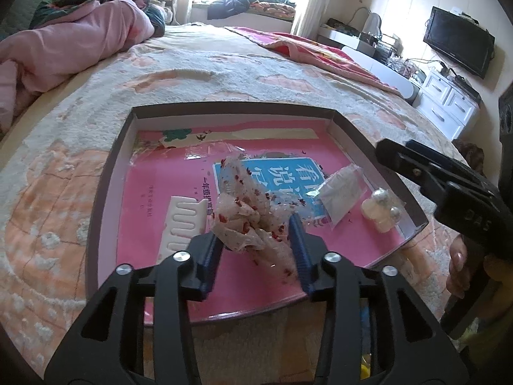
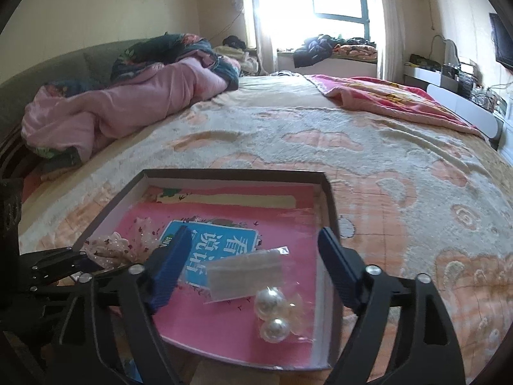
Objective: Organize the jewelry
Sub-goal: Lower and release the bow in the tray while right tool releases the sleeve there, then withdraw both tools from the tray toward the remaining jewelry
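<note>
Dark-walled, shallow cardboard box (image 1: 121,147), white inside, set on the peach-patterned bedspread (image 1: 224,73) and floored by a pink booklet (image 1: 166,166) with a blue title panel of Chinese characters. Inside it, a white comb-like hair clip (image 1: 181,224) near the left wall, a small clear zip bag (image 2: 245,274) lying flat near the middle, and beside that, toward the right wall, a clear packet of pearl pieces (image 2: 275,311) showing two large glossy beads. Pinched between the blue pads of the left gripper (image 1: 256,240), a gauzy white hair bow with red flecks (image 1: 243,205), lifted over the booklet, its tulle partly covering the title panel. Spread wide above the box's near right corner, the right gripper (image 2: 253,276), holding nothing, the zip bag and the pearl packet showing below between its fingers. Unclear what the zip bag holds: only a pale, cloudy sheen. Hidden under the bow and the left fingers, the lower end of the hair clip; cut off by the gripper bodies, the box's near edge. At the right edge of the left wrist view, the person's hand (image 1: 458,263) only partly visible.
</note>
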